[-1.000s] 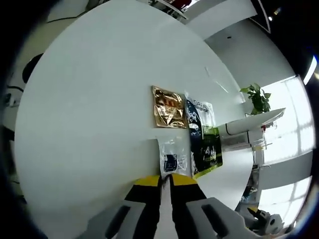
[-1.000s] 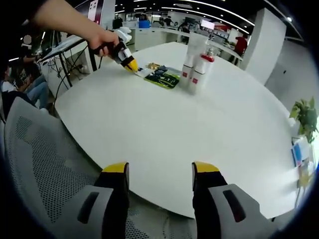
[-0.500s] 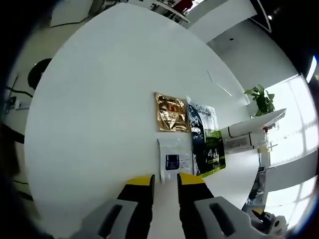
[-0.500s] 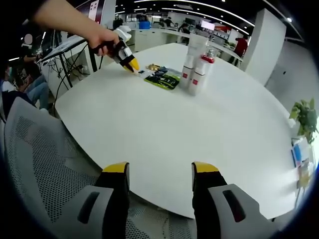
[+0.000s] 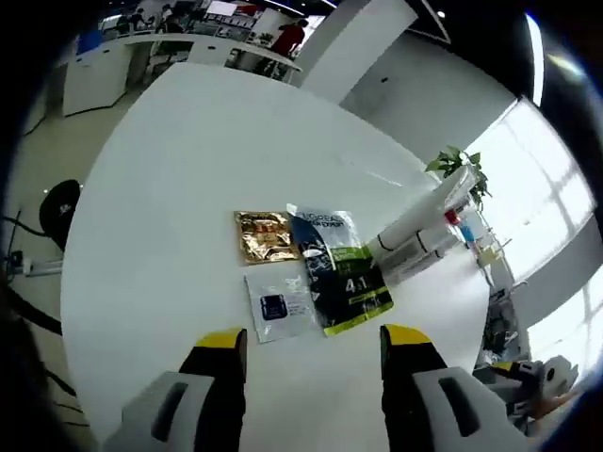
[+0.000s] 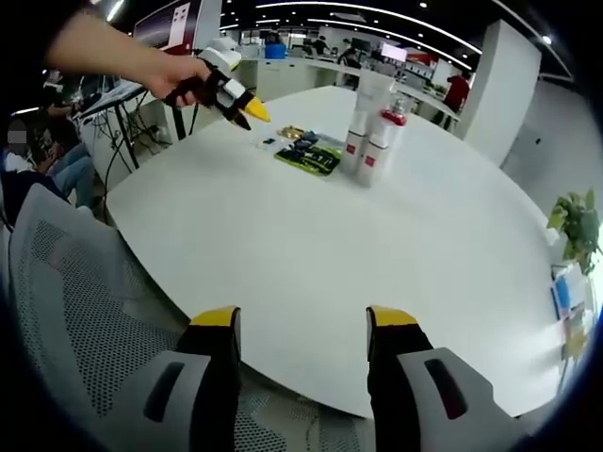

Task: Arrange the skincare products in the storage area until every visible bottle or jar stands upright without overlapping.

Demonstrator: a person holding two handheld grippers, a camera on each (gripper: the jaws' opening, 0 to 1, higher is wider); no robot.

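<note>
Left claw (image 5: 313, 337) spread wide, empty, above the sachets (image 5: 332, 268) lying flat on the bench (image 5: 160, 188). Right claw (image 6: 301, 316) wide, empty, at the near edge. Bottles (image 6: 369, 132) upright at 12 o'clock, touching. Risk: toppling these when reaching past, through close spacing.

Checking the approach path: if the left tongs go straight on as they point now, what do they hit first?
Most likely the small clear sachet with the dark label, lying flat on the white round table just ahead of the open left tongs. The green-and-black sachet lies beside it. The tongs seem raised off the table; depth is unclear.
</note>
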